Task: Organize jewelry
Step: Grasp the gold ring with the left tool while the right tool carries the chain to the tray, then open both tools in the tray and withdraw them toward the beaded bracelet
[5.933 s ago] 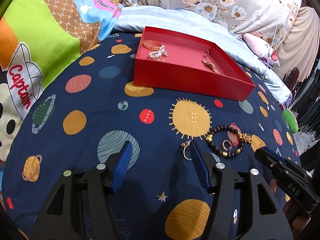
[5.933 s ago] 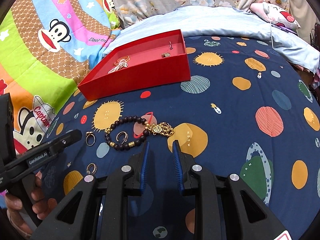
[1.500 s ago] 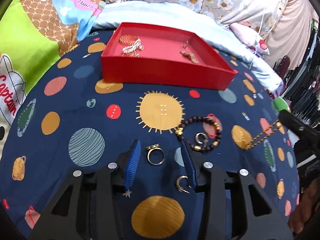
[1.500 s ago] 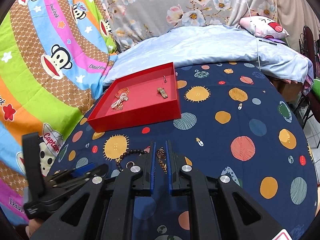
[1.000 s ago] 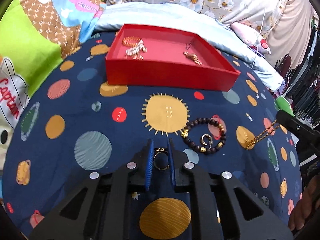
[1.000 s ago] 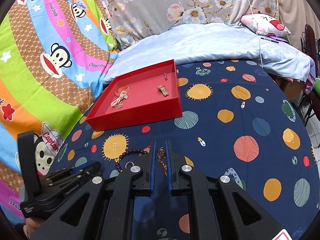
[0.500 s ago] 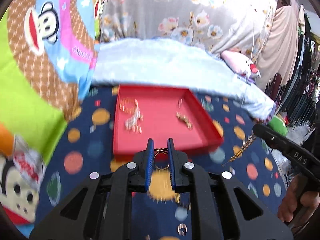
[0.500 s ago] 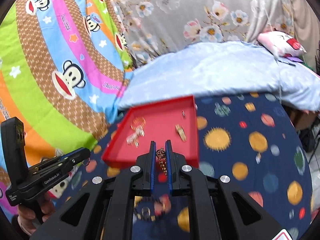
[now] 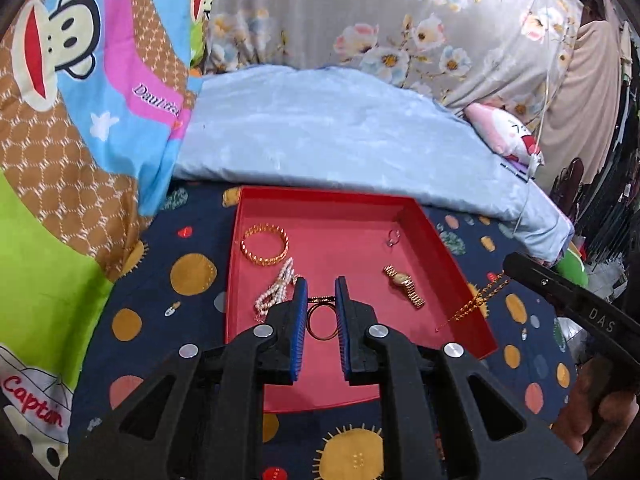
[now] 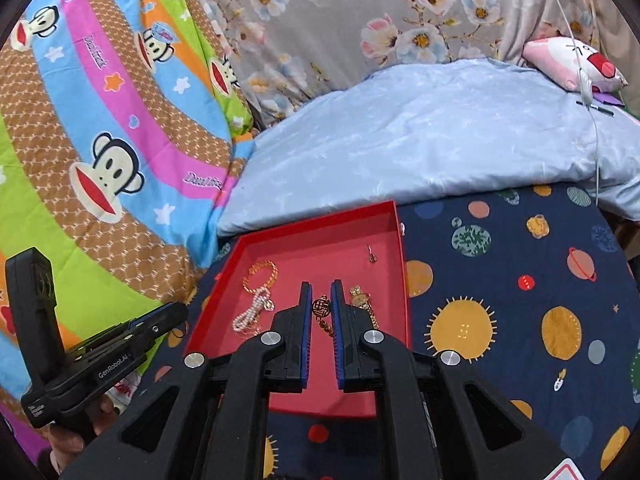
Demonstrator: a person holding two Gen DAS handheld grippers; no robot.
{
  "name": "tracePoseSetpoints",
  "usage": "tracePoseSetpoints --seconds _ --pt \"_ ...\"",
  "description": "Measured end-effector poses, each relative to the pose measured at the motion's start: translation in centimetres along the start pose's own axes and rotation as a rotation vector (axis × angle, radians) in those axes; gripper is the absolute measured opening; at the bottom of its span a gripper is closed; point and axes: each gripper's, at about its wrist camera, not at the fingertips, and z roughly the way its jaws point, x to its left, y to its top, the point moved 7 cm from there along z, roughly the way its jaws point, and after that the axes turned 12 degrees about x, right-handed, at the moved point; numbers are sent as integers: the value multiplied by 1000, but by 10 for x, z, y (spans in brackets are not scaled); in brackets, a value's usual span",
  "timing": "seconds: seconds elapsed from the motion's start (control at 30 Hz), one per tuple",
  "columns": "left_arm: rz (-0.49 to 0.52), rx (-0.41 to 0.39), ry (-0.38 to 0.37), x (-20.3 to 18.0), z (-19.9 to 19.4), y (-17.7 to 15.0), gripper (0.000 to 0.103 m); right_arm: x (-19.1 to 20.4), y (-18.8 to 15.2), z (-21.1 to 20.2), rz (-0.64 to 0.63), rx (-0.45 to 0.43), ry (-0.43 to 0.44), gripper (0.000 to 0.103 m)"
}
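- The left gripper (image 9: pixel 321 300) is matte black plastic, with two angular arms that have triangular cut-outs.
- Ribbed blue pads line the inner faces of its jaws, and round silver screw heads sit on the arms behind them.
- The right gripper (image 10: pixel 321 294) has the same black build, blue pads and silver screws.
- From the other camera, its side reads "DAS" in white; the left's reads "GenRobot.AI".
- Bare fingers (image 9: pixel 596 420) wrap the right handle.

Bright, even, diffuse lighting; shadows soft. Heavy fisheye bending plus dark vignette at corners. Centre sharp, edges slightly soft, possibly mild overexposure top right.
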Motion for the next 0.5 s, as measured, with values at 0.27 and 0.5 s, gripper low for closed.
tracePoseSetpoints --seconds 0.27,0.5 --pt "-19 51 22 11 33 -7 14 -14 -11 28 21 49 -15 10" --pt "-59 38 67 23 34 -8 54 -10 -11 30 4 35 -28 13"
